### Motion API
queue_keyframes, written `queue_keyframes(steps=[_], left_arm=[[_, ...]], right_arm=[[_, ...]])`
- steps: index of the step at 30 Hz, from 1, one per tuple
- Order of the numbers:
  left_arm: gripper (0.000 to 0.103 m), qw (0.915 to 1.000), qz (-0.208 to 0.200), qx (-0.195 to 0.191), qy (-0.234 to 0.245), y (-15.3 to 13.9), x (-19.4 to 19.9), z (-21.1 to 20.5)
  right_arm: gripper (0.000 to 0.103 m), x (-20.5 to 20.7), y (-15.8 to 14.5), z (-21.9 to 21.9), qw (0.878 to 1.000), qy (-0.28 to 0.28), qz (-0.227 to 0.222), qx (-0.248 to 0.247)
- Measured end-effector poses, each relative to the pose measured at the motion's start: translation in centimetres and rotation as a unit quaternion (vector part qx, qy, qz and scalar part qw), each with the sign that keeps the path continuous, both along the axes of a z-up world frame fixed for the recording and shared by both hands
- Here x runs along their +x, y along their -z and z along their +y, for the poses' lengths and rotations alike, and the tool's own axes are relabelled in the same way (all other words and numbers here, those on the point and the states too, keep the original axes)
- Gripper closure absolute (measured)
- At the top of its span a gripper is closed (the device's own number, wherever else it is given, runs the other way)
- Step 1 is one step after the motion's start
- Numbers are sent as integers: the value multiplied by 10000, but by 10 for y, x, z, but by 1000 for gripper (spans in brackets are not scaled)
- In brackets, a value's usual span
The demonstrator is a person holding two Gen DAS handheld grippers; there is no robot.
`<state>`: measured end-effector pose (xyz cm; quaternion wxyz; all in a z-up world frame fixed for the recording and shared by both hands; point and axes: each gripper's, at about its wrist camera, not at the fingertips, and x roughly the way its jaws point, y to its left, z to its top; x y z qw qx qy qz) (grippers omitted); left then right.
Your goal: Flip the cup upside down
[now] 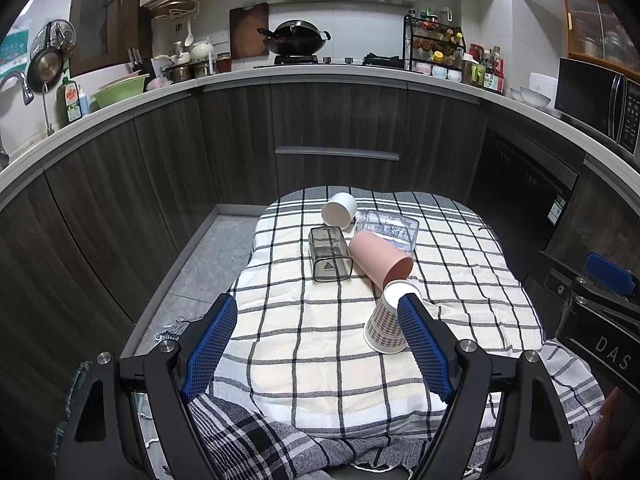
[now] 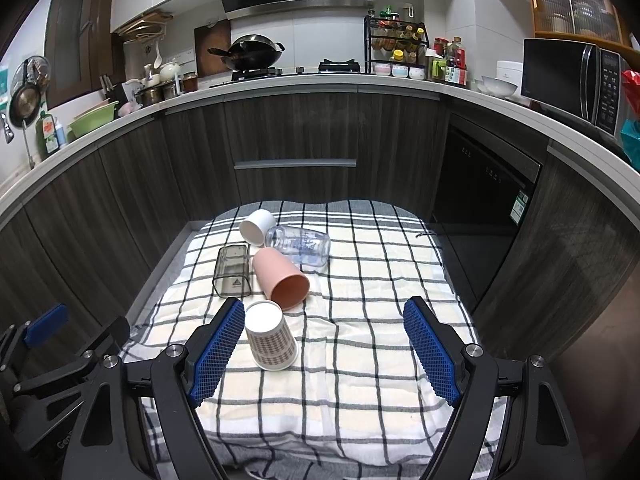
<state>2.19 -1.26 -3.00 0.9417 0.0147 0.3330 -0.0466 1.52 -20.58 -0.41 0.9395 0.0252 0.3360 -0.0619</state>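
A checked paper cup [image 1: 384,322] [image 2: 271,336] stands upside down on the plaid cloth [image 1: 312,344] [image 2: 360,320], wide rim down. Behind it lie a pink cup [image 1: 378,258] [image 2: 280,278], a smoky square cup [image 1: 329,254] [image 2: 232,266], a clear glass jar [image 1: 388,228] [image 2: 300,246] and a white cup [image 1: 339,209] [image 2: 256,226], all on their sides. My left gripper [image 1: 318,316] is open and empty, its right finger beside the paper cup. My right gripper [image 2: 326,320] is open and empty, its left finger beside the same cup.
The cloth-covered table stands on a grey tile floor [image 1: 200,264] in front of dark wood cabinets [image 1: 336,128] [image 2: 296,136]. A counter with a wok [image 1: 296,38], a spice rack [image 2: 396,46] and a microwave [image 2: 572,80] curves behind. The right gripper's body [image 1: 600,320] shows in the left view.
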Motion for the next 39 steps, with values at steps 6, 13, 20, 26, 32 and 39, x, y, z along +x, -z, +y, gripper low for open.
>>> queue_keyframes(steps=[6,13,20,26,32,39], left_arm=[[21,10000,7,-3,-2,0,0,0],[20,10000,14,7,2,1,0,-1],[21,10000,-80,32,7,3,-4,-2],[21,10000,-82,24,9,2,-5,-2],[21,10000,-54,-18,-4,0,-6,-2],[20,10000,-54,-13,6,-2,-5,-2]], right_arm=[[21,0,0,0,10000,-1,2,4],[21,0,0,0,10000,0,-5,4],[21,-1,-6,-1,9999,-16,-113,8],[21,-1,-6,0,9999,-7,-116,9],[21,-1,-6,-1,9999,-9,-109,13],[21,-1,-6,-1,9999,-6,-109,14]])
